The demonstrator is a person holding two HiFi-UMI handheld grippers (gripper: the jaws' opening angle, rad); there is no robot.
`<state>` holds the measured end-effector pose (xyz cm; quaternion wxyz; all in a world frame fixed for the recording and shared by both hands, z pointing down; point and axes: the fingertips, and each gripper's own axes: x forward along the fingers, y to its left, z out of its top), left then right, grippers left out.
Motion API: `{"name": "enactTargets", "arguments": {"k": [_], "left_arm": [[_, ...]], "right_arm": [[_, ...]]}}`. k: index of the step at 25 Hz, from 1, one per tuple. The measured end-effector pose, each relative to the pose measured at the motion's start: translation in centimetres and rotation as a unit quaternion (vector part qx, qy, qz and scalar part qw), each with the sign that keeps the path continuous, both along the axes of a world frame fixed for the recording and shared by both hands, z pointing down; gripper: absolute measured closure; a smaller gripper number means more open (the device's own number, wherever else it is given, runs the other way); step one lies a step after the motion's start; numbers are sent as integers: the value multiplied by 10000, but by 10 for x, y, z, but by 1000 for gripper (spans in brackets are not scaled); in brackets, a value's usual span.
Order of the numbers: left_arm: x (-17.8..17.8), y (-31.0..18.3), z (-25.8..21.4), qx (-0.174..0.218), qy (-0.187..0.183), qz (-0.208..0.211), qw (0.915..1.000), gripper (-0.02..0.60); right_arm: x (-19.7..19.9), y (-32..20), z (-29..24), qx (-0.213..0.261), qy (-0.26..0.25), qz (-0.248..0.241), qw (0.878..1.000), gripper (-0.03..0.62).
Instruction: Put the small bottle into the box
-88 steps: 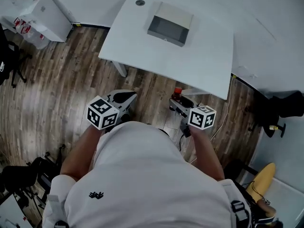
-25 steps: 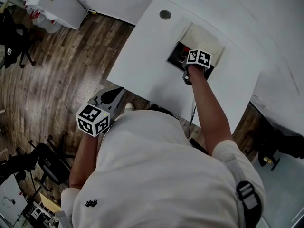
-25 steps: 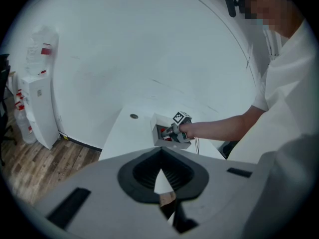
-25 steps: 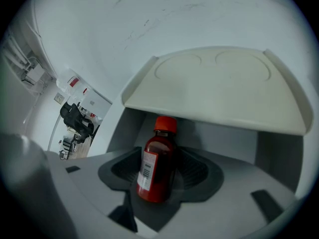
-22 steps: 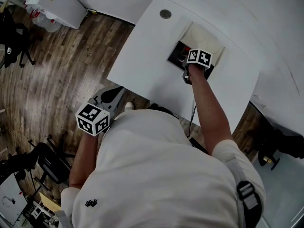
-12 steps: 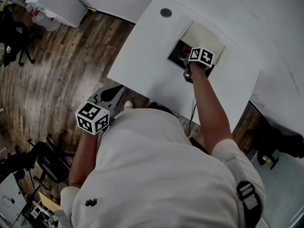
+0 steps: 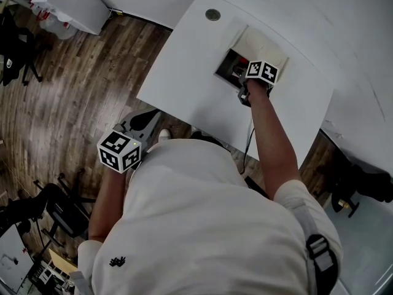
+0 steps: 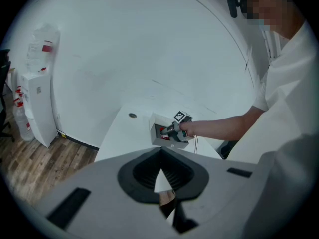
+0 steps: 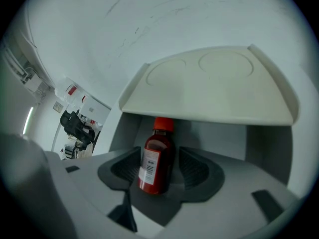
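Right gripper (image 9: 158,176) clenched on the small bottle (image 9: 155,158): pads on both sides of the body, red cap up, slight tilt. The bottle sits inside the box (image 9: 264,143), under the raised lid (image 9: 214,86) and near the back wall, with free room on either side. In the head view the right gripper (image 7: 239,75) reaches into the box on the white table (image 7: 184,85). Left gripper (image 8: 159,190) is closed and empty, held below the table's lower-left edge over the wood floor (image 7: 73,91). A round disc (image 7: 212,15) lies upper left of the box, well apart.
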<state>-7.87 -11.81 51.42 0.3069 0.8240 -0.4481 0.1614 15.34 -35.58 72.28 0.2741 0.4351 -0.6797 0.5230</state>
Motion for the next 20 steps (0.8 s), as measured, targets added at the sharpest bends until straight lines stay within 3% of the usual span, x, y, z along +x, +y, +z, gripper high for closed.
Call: {"name": "enactTargets", "arguments": {"k": [20], "left_arm": [[3, 3, -2, 37, 70, 215, 9997, 575]], "right_arm": [[6, 8, -15, 95, -45, 74, 9999, 333]]}}
